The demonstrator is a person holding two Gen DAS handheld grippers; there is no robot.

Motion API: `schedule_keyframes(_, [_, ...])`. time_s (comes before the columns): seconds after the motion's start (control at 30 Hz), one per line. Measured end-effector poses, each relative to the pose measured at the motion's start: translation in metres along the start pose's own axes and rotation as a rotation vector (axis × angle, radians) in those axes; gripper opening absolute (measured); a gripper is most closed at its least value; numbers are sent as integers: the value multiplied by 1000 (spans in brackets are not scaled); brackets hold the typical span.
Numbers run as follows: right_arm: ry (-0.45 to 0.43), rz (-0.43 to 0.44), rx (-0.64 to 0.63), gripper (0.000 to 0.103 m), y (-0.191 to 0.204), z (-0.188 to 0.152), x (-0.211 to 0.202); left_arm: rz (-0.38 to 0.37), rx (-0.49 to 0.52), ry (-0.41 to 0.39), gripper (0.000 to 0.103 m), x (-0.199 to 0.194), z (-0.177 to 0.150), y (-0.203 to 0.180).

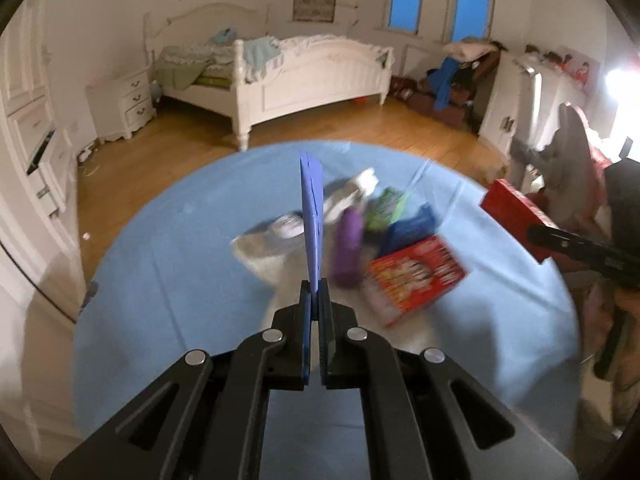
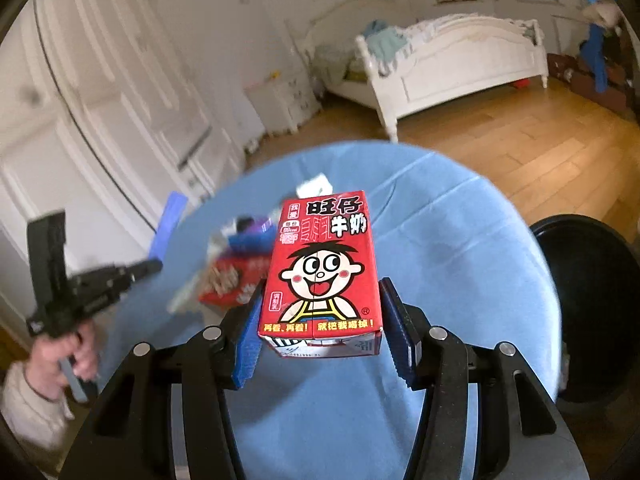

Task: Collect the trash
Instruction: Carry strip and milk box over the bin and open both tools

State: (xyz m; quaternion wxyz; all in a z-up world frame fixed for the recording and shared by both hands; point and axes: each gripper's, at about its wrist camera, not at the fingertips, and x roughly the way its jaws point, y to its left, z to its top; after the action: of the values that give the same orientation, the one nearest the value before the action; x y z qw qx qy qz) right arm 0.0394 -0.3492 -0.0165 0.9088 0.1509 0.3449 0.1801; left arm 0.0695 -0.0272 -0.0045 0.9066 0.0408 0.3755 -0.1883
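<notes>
My left gripper (image 1: 318, 288) is shut on the lower edge of a thin blue flat piece (image 1: 312, 208), which stands upright above the round blue-clothed table (image 1: 160, 280). My right gripper (image 2: 323, 284) is shut on a red milk carton (image 2: 320, 256) with a cartoon face, held over the table. On the cloth lies a blurred trash pile: a red snack box (image 1: 416, 276), a purple wrapper (image 1: 348, 248), a green wrapper (image 1: 386, 208) and whitish plastic (image 1: 280, 240). The right wrist view also shows the left gripper (image 2: 156, 266) with the blue piece (image 2: 170, 220) at the left, in a person's hand (image 2: 76, 352).
A black round bin (image 2: 592, 308) stands right beside the table. Behind are a wooden floor (image 1: 320, 128), a white bed (image 1: 312, 72), a white nightstand (image 1: 124, 104) and white wardrobe doors (image 2: 120, 100). Clutter and clothes fill the far right corner (image 1: 460, 76).
</notes>
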Motion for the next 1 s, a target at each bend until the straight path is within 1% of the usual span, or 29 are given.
schedule_keyframes(0.17, [-80, -5, 32, 54, -15, 10, -33, -79, 32, -42, 3, -2, 25, -50])
schedule_keyframes(0.27, [-120, -38, 23, 54, -24, 16, -51, -124, 59, -67, 3, 4, 39, -84])
schedule_keyframes(0.37, [-158, -75, 19, 54, -35, 20, -69, -181, 80, -74, 3, 17, 51, -120])
schedule_keyframes(0.47, [-195, -110, 28, 54, -51, 23, -87, -221, 118, -80, 3, 26, 59, -151])
schedule_keyframes(0.6, [-226, -153, 54, 54, -79, 27, -107, -284, 149, -67, 3, 44, 67, -189])
schedule_keyframes(0.73, [-244, -196, 92, 54, -111, 27, -121, -333, 151, -40, 3, 62, 68, -215])
schedule_keyframes(1.0, [-240, -248, 170, 54, -164, 15, -123, -394, 161, 21, 3, 98, 73, -254])
